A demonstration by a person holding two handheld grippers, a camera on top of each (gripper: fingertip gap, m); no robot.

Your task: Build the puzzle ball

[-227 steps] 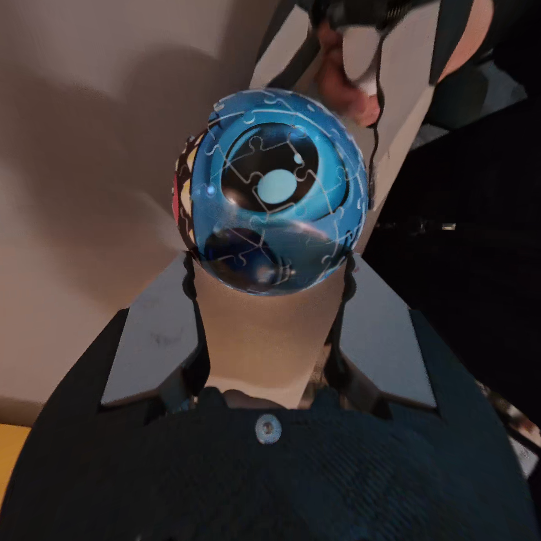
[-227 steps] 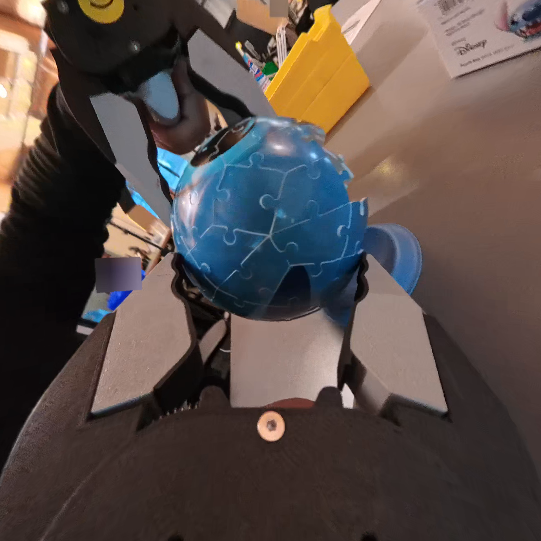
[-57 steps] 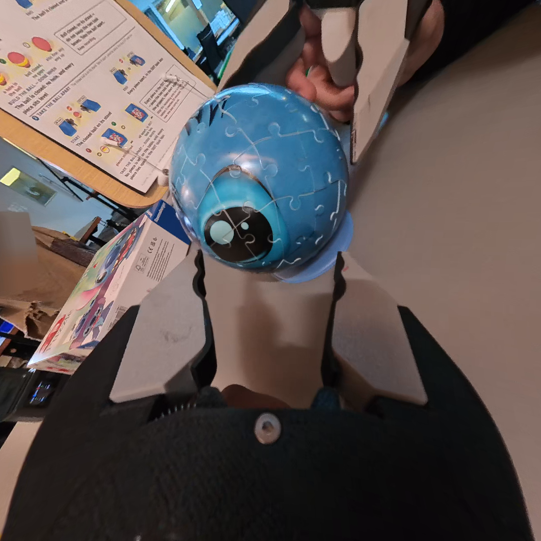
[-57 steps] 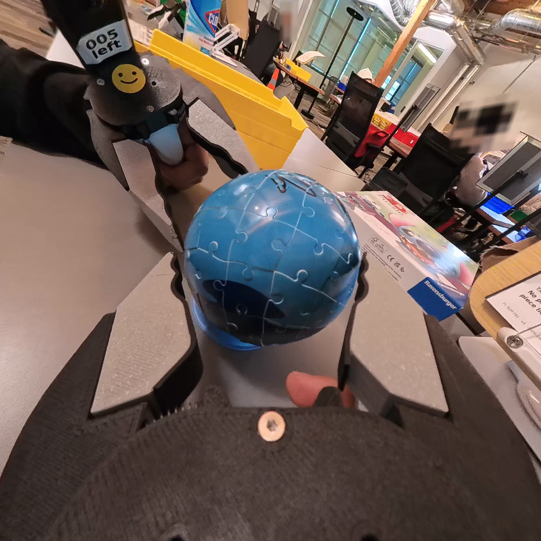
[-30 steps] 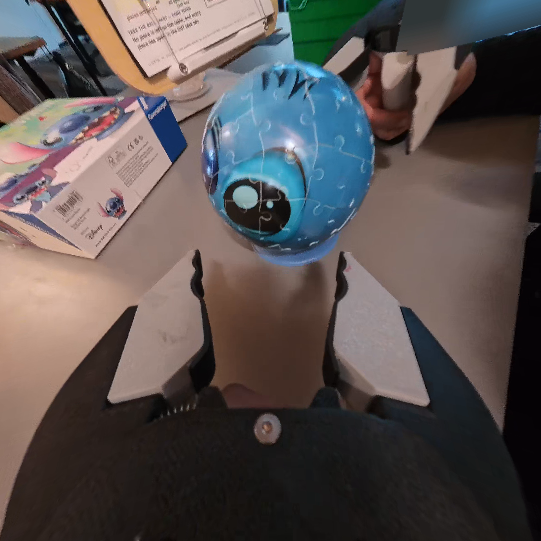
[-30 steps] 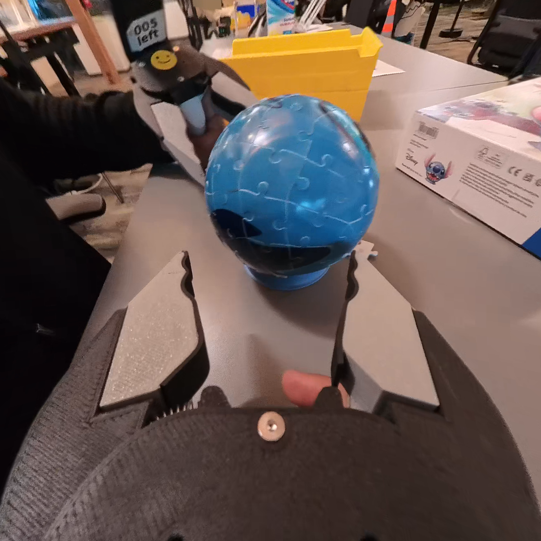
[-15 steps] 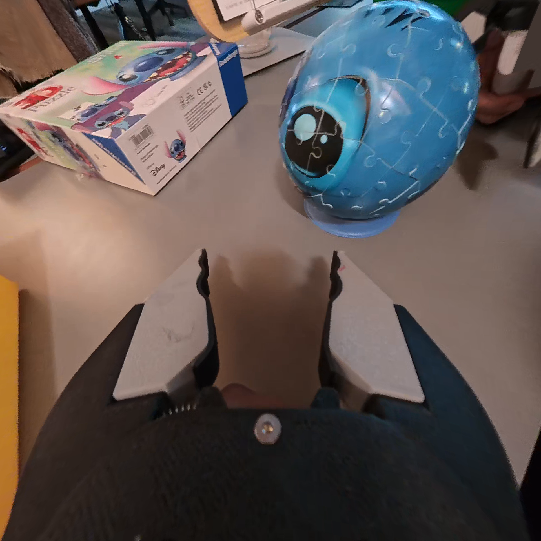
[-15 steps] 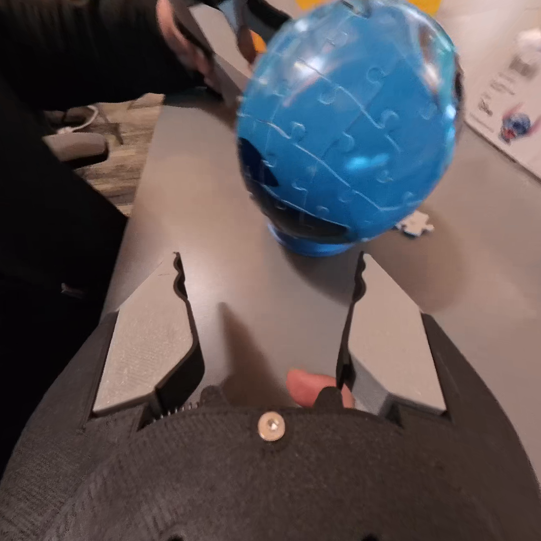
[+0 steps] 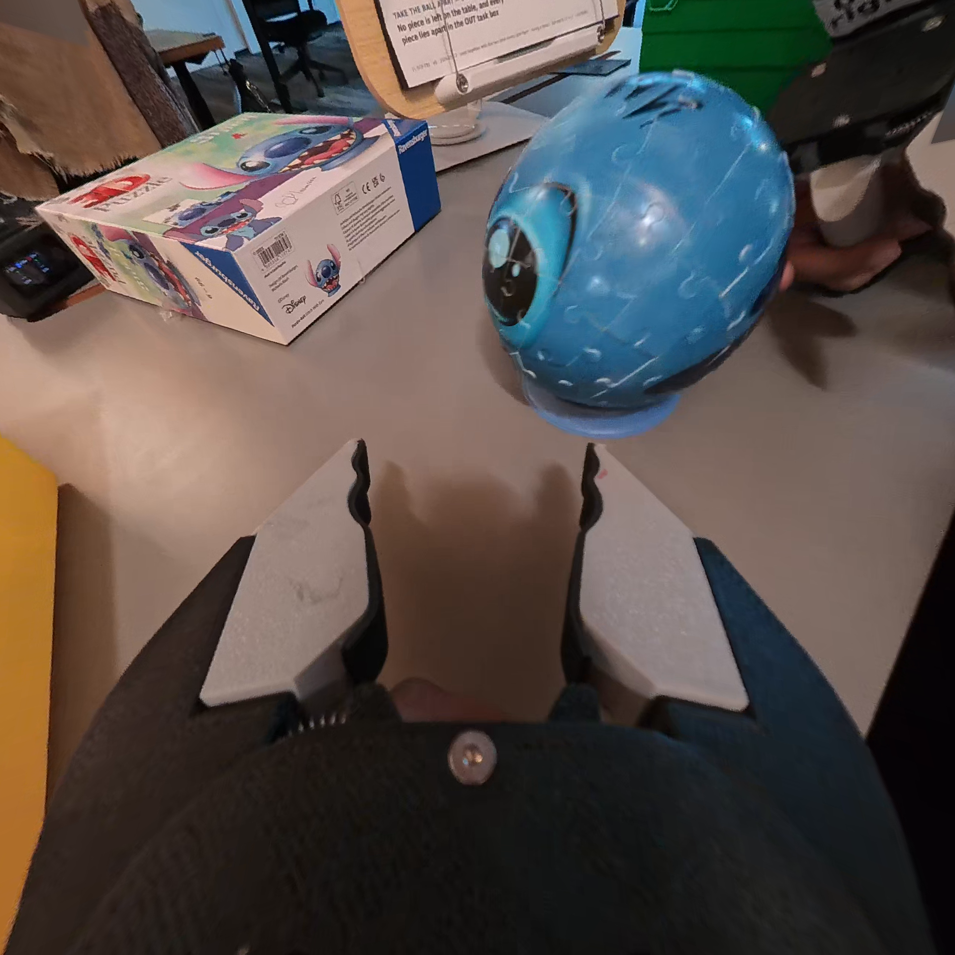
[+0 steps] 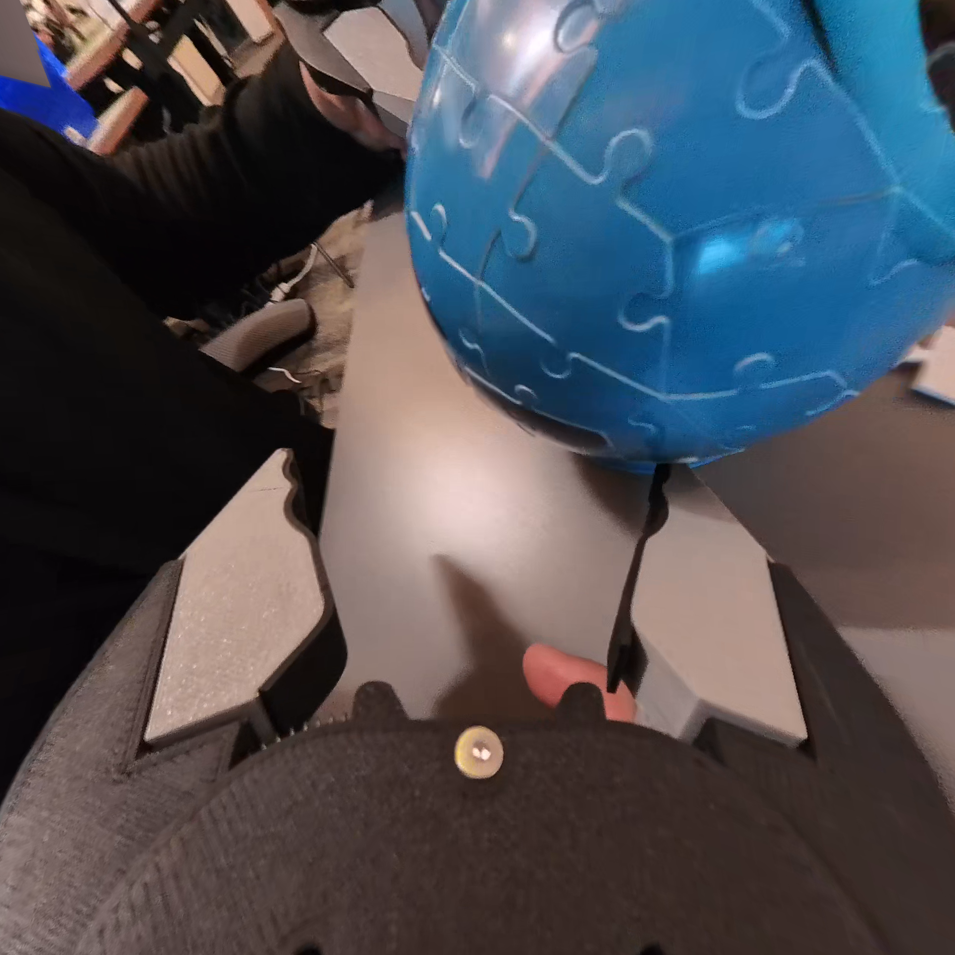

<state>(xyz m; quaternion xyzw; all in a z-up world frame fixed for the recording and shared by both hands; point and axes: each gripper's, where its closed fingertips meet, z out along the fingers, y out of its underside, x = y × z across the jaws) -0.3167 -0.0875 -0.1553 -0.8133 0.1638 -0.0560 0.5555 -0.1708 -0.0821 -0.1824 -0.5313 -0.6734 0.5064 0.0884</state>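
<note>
Beside puzzle ball (image 9: 635, 243), left hand-held gripper (image 9: 473, 455) agape.

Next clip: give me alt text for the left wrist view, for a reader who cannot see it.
A blue puzzle ball with a large cartoon eye sits on a light blue stand on a grey table, just beyond the open, empty left gripper. A puzzle box lies to the left, with a hand behind the ball.

A printed puzzle box (image 9: 243, 227) carries lettering, logos and a barcode on its side and end panels. Behind the box, a sheet (image 9: 496, 36) of printed text is clipped to a wooden stand (image 9: 408, 98).
</note>
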